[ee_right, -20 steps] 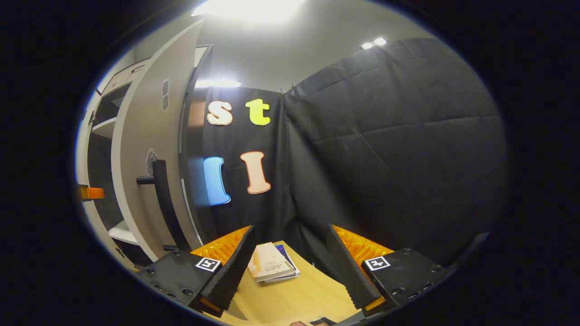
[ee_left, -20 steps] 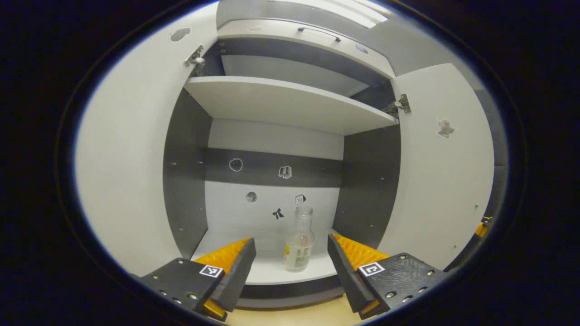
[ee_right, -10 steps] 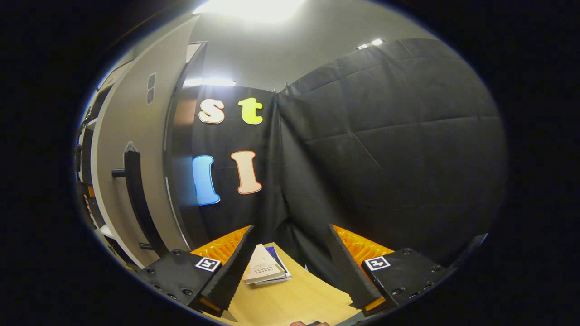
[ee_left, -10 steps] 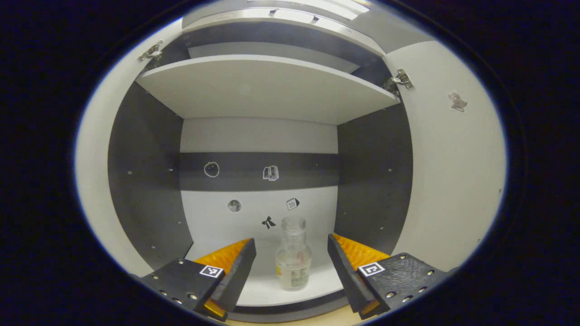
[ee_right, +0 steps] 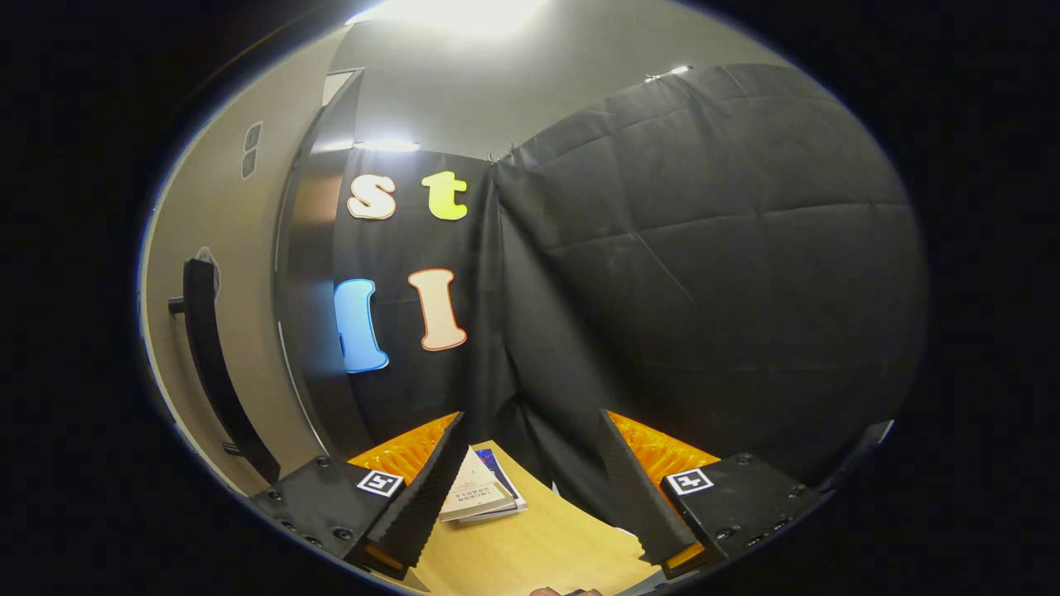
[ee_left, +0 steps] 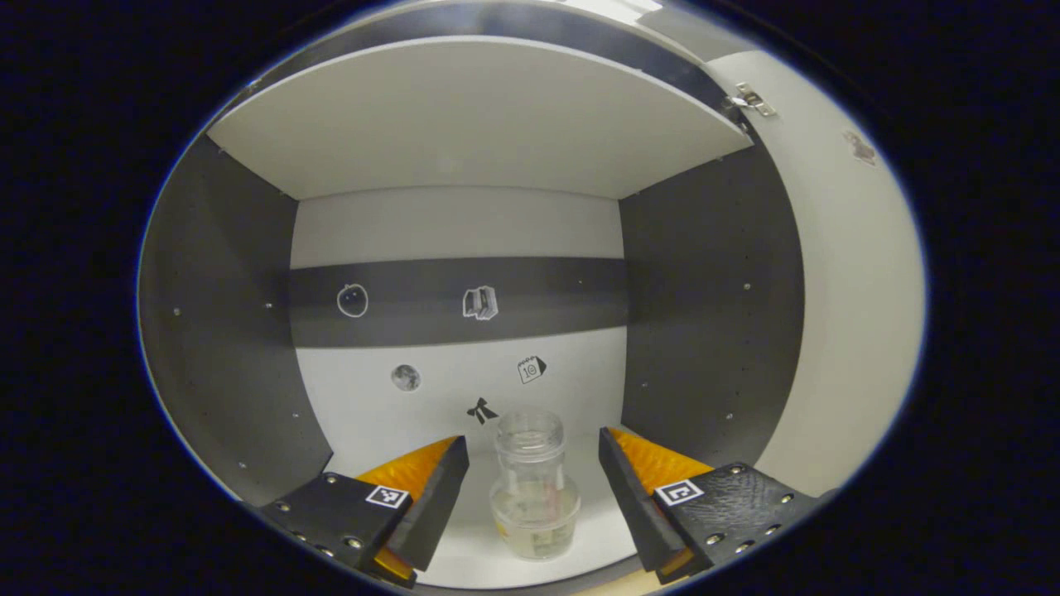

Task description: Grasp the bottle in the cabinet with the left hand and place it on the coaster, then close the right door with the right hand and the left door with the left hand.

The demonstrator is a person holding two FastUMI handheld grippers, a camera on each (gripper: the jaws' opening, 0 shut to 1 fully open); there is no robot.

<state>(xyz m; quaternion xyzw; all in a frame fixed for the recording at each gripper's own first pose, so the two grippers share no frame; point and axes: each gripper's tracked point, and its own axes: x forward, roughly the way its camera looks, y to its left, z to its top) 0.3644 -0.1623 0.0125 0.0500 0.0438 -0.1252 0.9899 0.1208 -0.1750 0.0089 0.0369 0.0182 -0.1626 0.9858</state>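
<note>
A clear glass bottle with no cap and a pale label stands upright on the cabinet's white bottom shelf. My left gripper is open inside the cabinet, one finger on each side of the bottle, with gaps on both sides. The right door's inner face shows at the right of the left gripper view. My right gripper is open over a wooden table and holds nothing. The right door's outer face with its black bar handle stands at the left of the right gripper view.
A white shelf spans the cabinet above the bottle. Dark side walls close in on both sides, and small stickers dot the back panel. A few books lie on the table near the black cloth wall.
My left gripper has gone forward into the cabinet, so the bottle now stands between its fingers. My right gripper has swung to the right, and the door has slid toward the view's left edge.
</note>
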